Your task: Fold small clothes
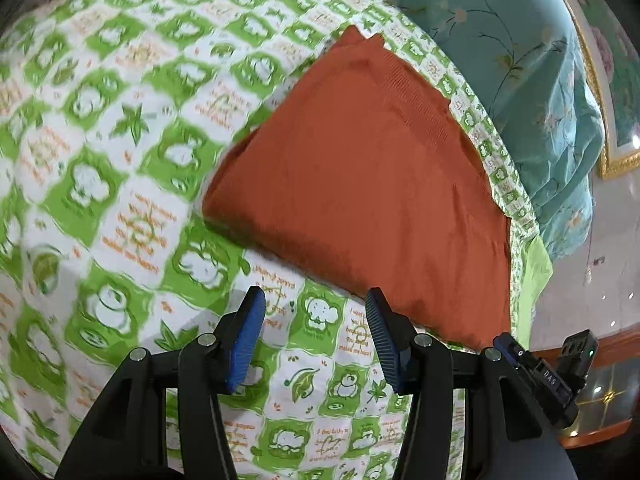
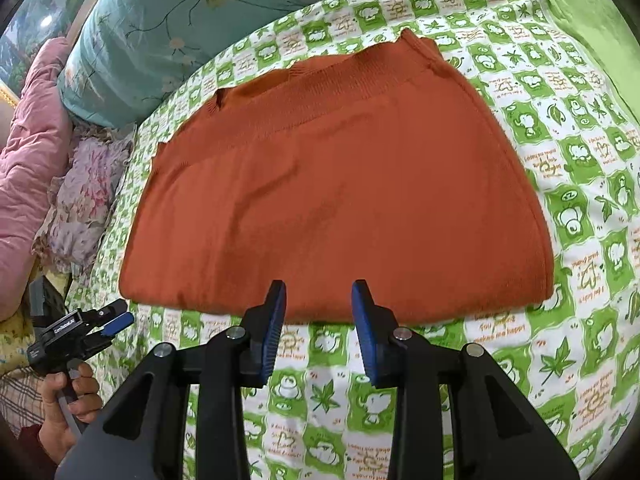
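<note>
A rust-orange folded garment (image 2: 340,200) lies flat on the green-and-white patterned bed sheet (image 2: 580,160); its ribbed band is at the far side. It also shows in the left wrist view (image 1: 360,184), to the right of centre. My right gripper (image 2: 319,296) is open and empty, its blue fingertips just over the garment's near edge. My left gripper (image 1: 316,304) is open and empty over the sheet, just short of the garment's near-left edge. The left gripper also shows at the lower left of the right wrist view (image 2: 116,320), held by a hand.
A teal floral quilt (image 2: 160,28) lies bunched at the head of the bed. Pink and floral bedding (image 2: 60,160) is piled at the left. The bed's edge, a tiled floor (image 1: 600,264) and a wooden ledge (image 1: 600,432) are at the right in the left wrist view.
</note>
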Action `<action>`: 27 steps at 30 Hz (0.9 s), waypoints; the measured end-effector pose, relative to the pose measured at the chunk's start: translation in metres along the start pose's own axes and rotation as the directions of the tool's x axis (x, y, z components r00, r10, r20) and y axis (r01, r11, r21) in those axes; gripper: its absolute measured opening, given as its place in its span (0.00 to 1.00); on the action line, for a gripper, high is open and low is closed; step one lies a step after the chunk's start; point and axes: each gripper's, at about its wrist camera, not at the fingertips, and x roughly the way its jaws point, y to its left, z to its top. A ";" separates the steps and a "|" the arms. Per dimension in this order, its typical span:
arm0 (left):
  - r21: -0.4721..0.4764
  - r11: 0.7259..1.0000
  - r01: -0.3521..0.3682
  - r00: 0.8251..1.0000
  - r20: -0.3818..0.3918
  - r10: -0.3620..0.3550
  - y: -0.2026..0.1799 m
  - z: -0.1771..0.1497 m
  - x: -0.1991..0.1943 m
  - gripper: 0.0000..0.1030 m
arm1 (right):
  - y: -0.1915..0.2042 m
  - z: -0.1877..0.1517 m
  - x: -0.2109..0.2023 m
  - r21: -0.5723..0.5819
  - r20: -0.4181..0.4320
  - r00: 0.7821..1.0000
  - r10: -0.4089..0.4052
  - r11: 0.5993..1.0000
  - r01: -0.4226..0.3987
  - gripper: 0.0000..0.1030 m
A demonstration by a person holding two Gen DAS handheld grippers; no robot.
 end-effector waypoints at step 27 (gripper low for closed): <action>-0.109 0.993 0.043 0.980 0.198 -0.020 -0.006 0.052 0.031 0.13 | -0.006 0.018 0.020 -0.037 -0.072 0.997 0.038 0.999 -0.041 0.35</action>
